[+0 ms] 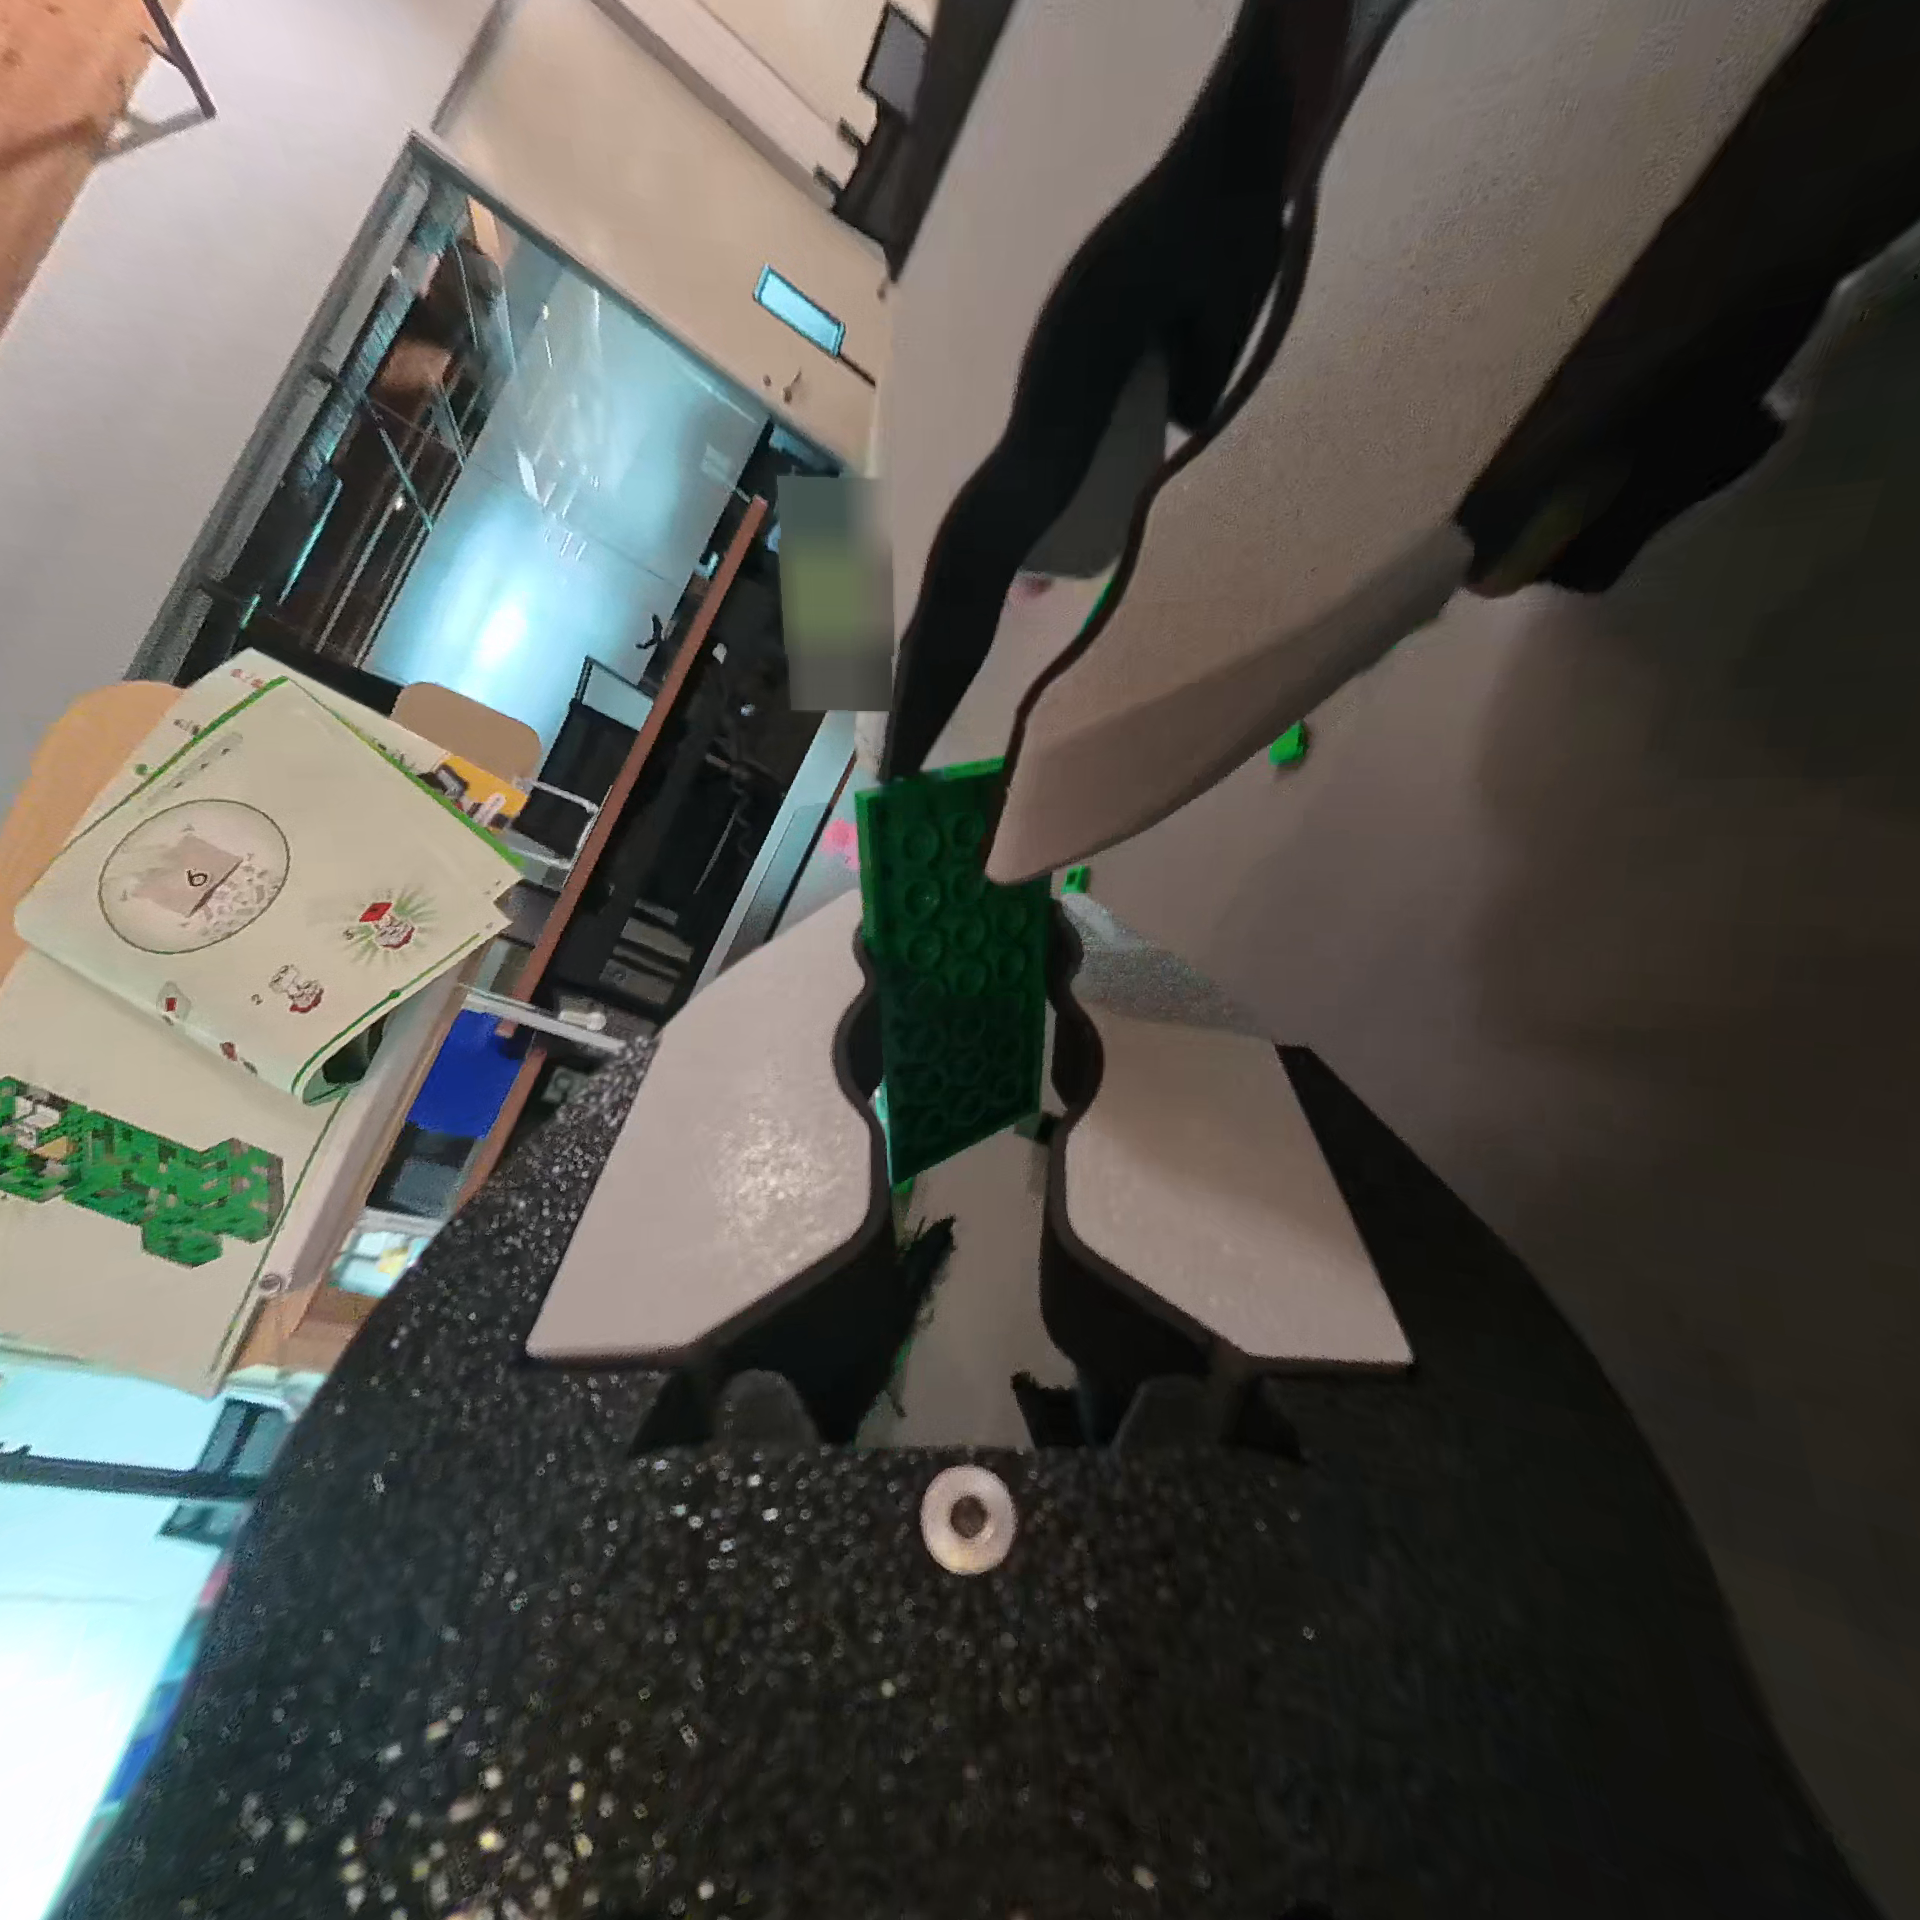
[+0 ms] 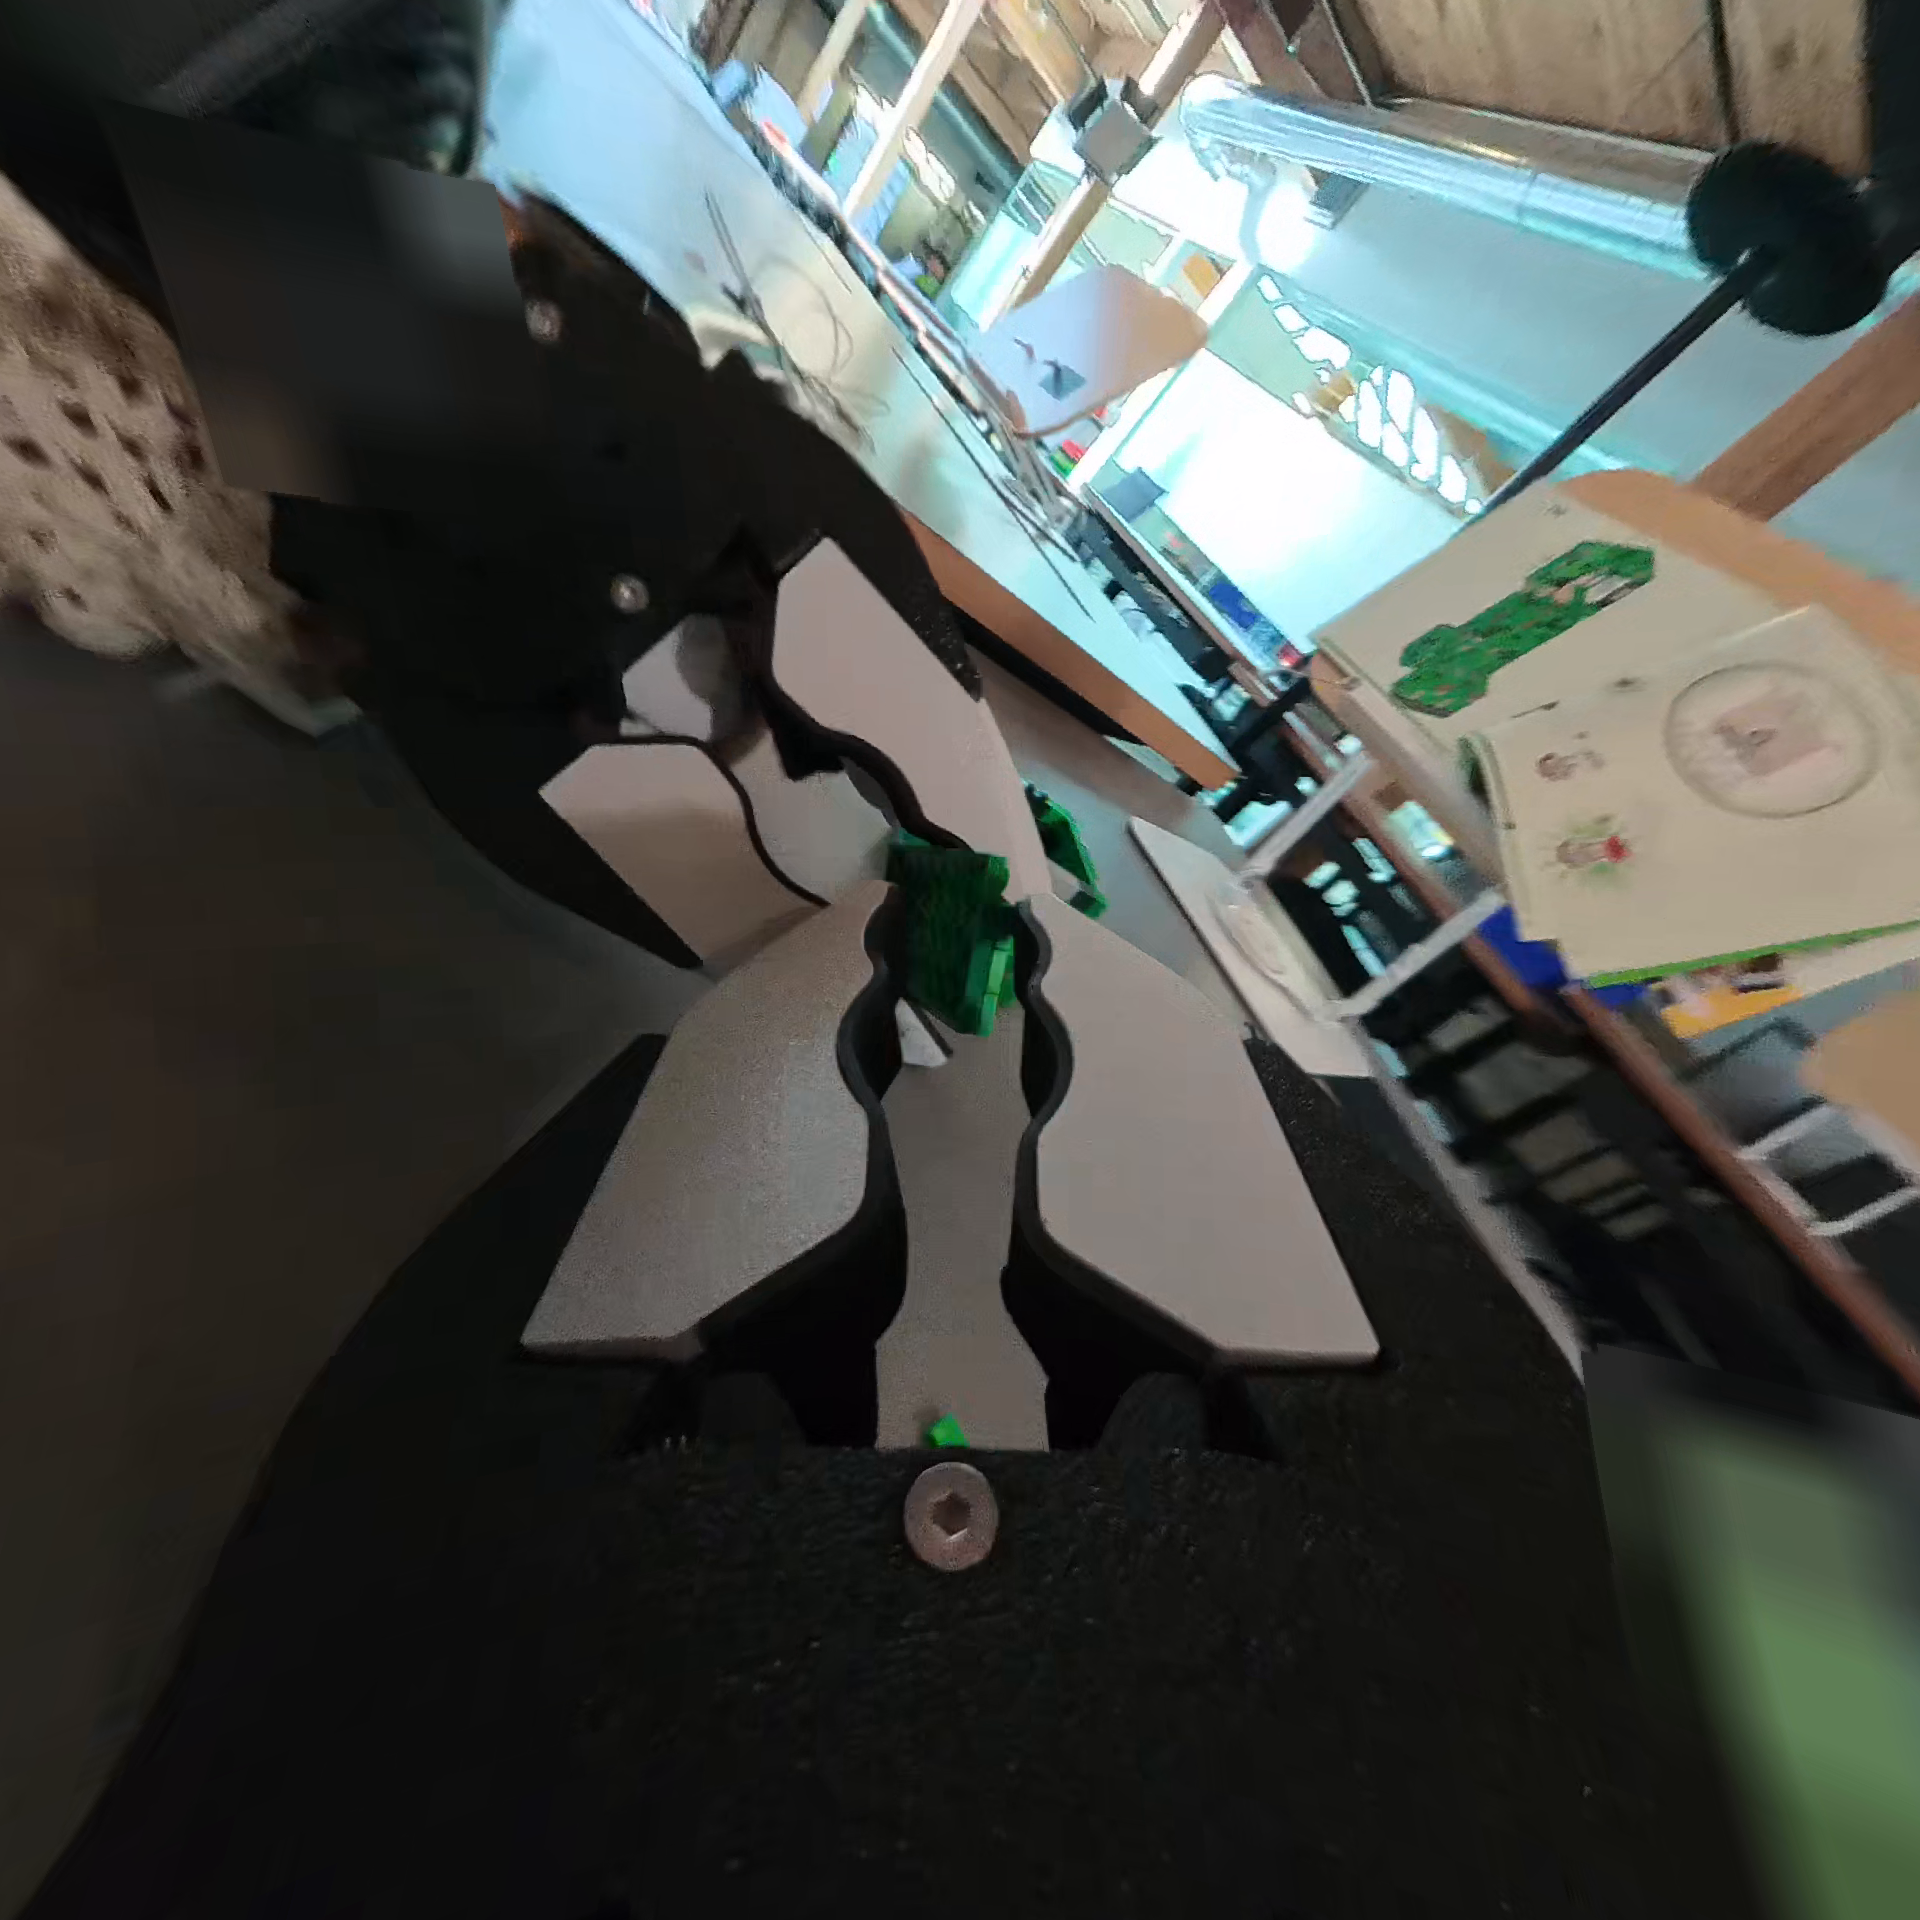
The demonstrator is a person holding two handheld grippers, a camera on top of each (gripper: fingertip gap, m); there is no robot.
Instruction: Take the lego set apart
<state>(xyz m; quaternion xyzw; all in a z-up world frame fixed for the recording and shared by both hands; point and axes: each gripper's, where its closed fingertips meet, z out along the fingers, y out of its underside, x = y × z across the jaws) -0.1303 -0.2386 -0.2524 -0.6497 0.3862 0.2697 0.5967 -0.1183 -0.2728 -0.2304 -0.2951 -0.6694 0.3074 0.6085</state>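
- Above the grey table (image 1: pixel 1558 935), the left gripper (image 1: pixel 956 1023) is tilted, so the room behind looks turned to one side. Its two grey fingers (image 1: pixel 748 1143) are closed on the long edges of a green lego plate (image 1: pixel 961 997).
- The plate stands between these fingers with its studded face toward the left wrist camera. Its far end sticks out past the fingertips.
- The right gripper (image 1: pixel 977 821) comes in from the upper right in the left wrist view and meets the far end of the plate. One finger lies over the plate's upper corner and the other is behind it.
- In the right wrist view, the right gripper (image 2: pixel 951 935) has its tips pressed on the green lego plate (image 2: pixel 956 935), so it also holds the piece. The left gripper (image 2: pixel 883 821) shows behind it, coming from the upper left.
- Here the plate looks blurred. A thicker green part seems to sit on its lower edge, but I cannot tell the shape clearly.
- Some small green lego pieces (image 1: pixel 1288 745) lie loose on the table, well apart from the grippers. Another green piece (image 2: pixel 1065 842) shows just behind the right fingertip.
- An open instruction booklet (image 1: pixel 260 883) stands at the side of the table, against a box (image 1: pixel 145 1226) with a green picture on it.
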